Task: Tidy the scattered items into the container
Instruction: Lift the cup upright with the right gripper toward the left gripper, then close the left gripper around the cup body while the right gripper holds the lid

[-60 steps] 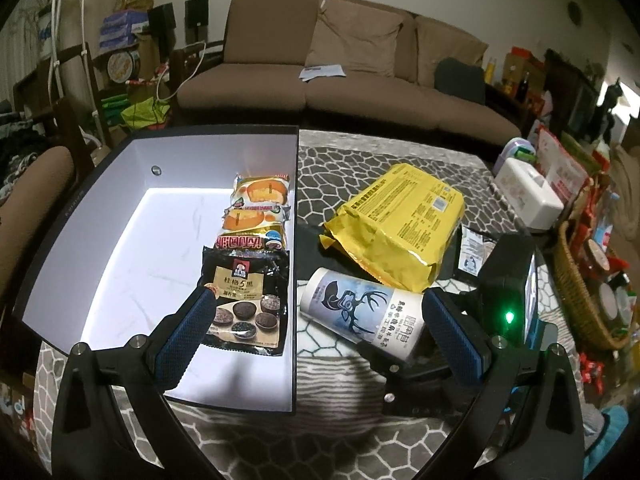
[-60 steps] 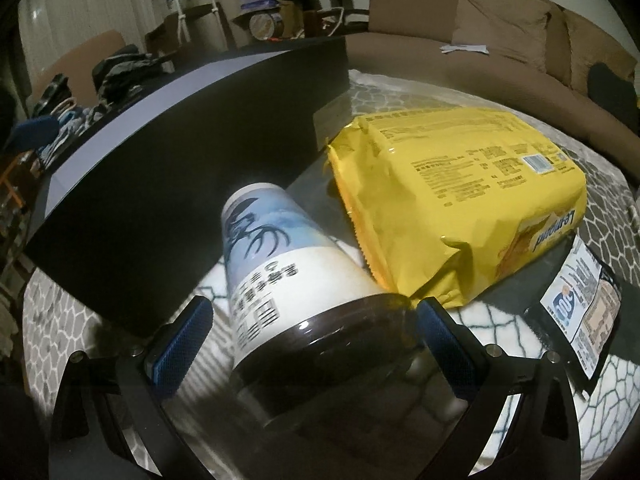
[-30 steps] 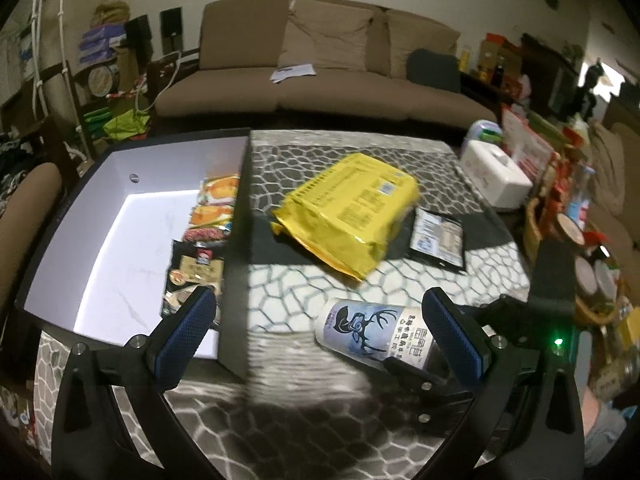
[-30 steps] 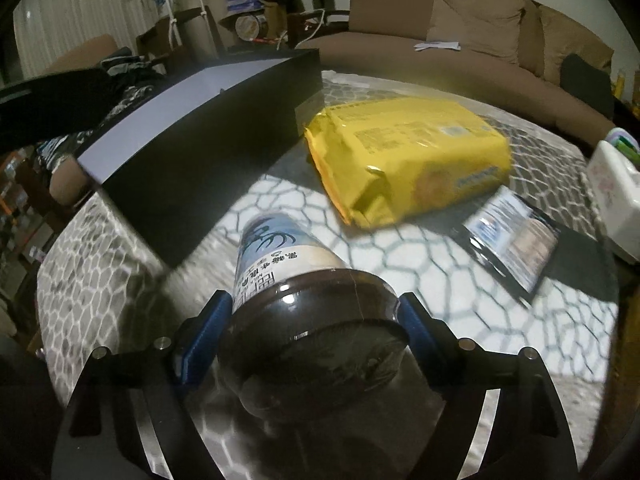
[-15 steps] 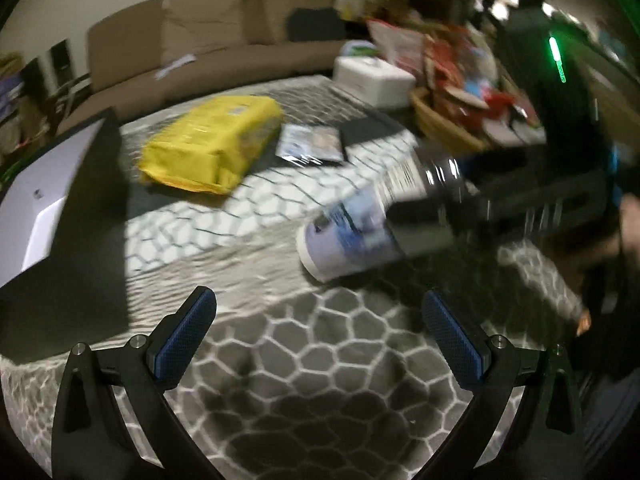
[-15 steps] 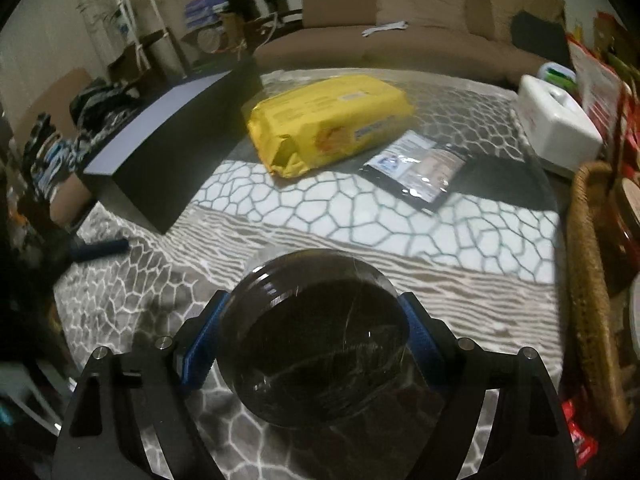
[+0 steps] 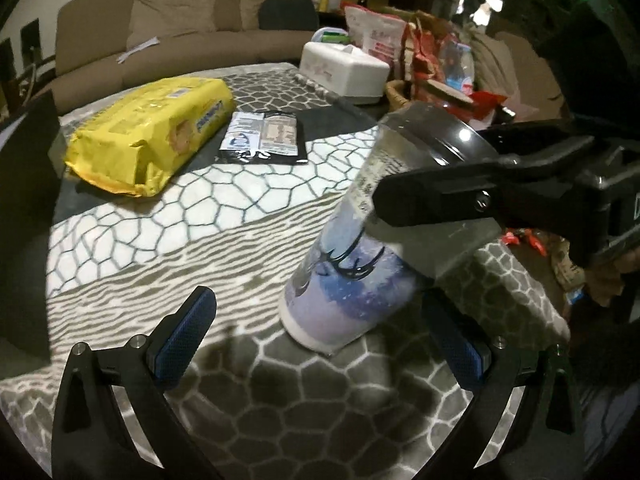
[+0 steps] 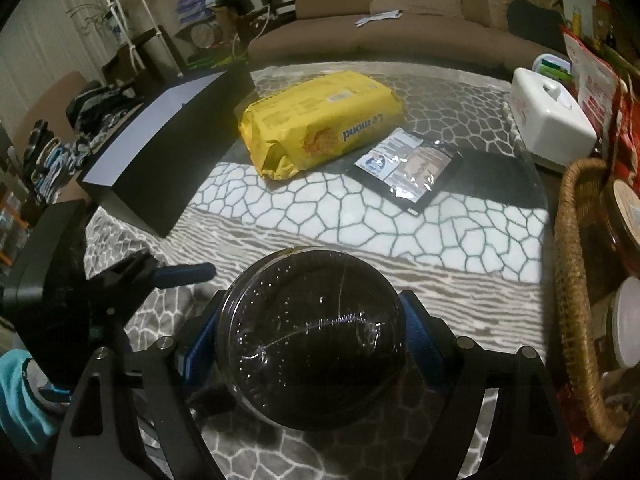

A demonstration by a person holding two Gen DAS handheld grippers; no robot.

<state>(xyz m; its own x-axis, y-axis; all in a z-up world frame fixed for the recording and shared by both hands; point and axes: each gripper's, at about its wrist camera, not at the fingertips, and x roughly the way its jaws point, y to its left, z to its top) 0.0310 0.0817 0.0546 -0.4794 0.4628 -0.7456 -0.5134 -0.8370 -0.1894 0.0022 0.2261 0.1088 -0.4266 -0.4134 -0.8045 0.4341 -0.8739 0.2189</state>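
Observation:
My right gripper [image 8: 310,344] is shut on a tall cup with a deer print and a dark lid [image 8: 312,336]. In the left wrist view the cup [image 7: 352,280] is tilted, its base touching the table, with the right gripper's finger across it. My left gripper [image 7: 320,340] is open and empty, its pads either side of the cup's base. A yellow biscuit pack [image 7: 152,140] [image 8: 320,124] and a flat black sachet [image 7: 262,138] [image 8: 408,164] lie on the table. The black box [image 8: 168,152] stands at the left.
A white tissue box [image 8: 548,116] and a wicker basket [image 8: 576,280] with jars and snack bags stand along the table's right edge. A brown sofa [image 7: 168,36] lies behind the table. The tablecloth has a grey cobble pattern.
The right gripper closed on the cup, lifted it away from the box toward the table's near right, and tipped it toward upright. The left gripper swung right, away from the box, staying open.

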